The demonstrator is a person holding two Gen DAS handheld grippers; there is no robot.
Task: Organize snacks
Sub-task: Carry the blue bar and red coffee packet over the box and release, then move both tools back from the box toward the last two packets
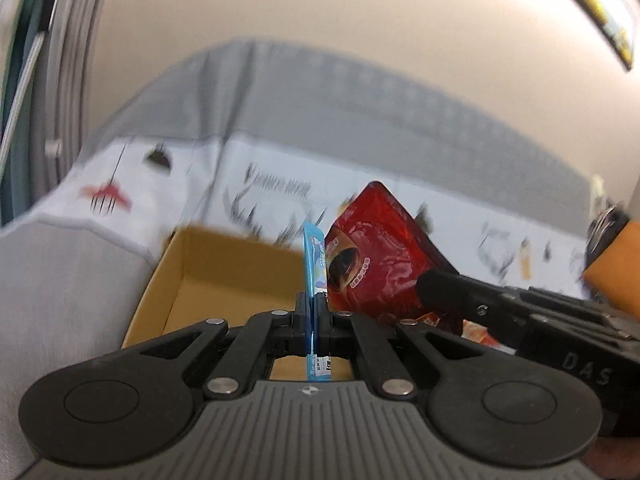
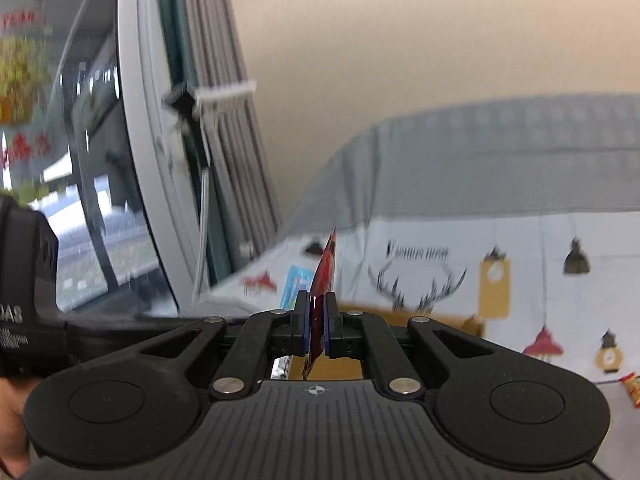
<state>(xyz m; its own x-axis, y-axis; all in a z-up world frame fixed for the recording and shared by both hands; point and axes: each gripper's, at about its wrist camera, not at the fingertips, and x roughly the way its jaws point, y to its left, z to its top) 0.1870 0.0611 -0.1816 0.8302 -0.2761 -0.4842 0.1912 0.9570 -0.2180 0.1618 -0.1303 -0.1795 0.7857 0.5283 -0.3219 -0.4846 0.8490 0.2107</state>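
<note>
Nearest the lens in the left wrist view, my left tool (image 1: 312,312) is closed flat on a thin blue snack stick (image 1: 314,264), whose long axis stands upright between the pads. Left of and beyond it lies an open cardboard box (image 1: 180,264), its visible part bare; I judge the stick must travel forward and leftward to drop inside, and the left tool is the nearer. Just right of the stick, the red snack pouch (image 1: 372,252) rises, pinched edge-on by my right tool (image 2: 319,316), likewise closed on it. Beneath the box spreads a white printed cloth (image 2: 540,280) on what may be a bed or sofa with grey upholstery; a window (image 2: 80,200) lies far left, a beige wall (image 1: 320,20) behind.
</note>
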